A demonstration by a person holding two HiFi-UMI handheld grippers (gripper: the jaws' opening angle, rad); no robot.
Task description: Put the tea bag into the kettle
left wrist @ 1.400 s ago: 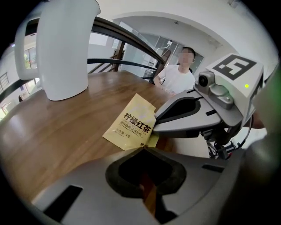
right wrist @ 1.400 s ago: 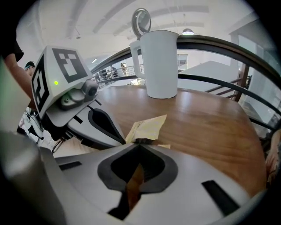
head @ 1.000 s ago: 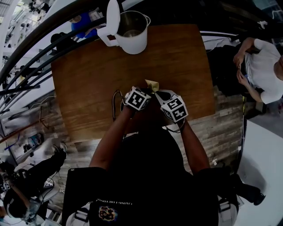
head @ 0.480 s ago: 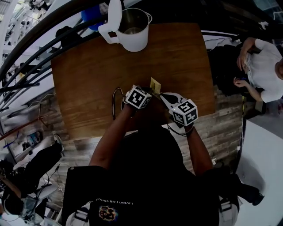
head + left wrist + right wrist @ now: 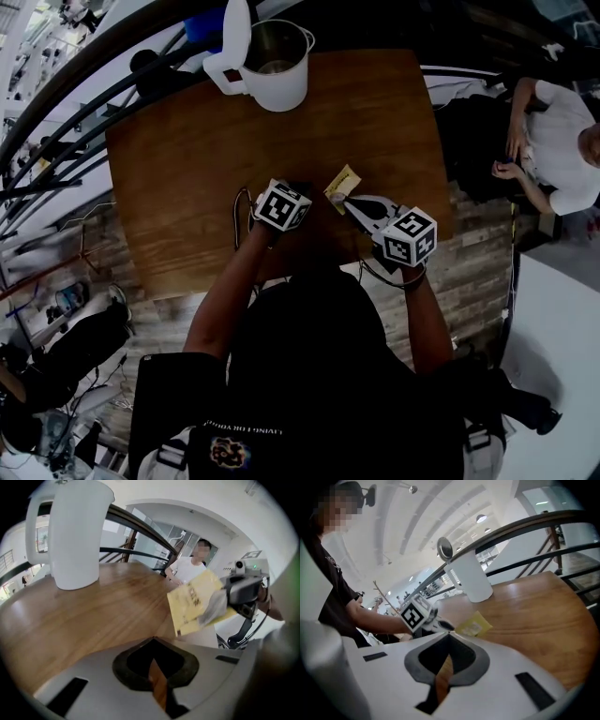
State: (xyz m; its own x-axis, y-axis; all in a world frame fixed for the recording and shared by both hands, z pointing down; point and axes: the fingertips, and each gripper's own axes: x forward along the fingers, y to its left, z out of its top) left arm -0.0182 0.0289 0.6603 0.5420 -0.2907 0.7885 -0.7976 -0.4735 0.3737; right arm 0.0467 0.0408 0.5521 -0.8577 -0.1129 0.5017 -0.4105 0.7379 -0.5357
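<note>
Right gripper view: tea bag half-hidden

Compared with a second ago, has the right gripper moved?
Yes. In the head view the right gripper, shut on the tea bag, has shifted rightward toward the table's right edge.

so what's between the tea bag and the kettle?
Only bare table; the head view shows nothing else between tea bag and kettle.

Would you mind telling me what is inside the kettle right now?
The kettle, lid up, shows only bare shiny metal inside; its near wall covers part of the bottom. The tea bag packet is outside.
</note>
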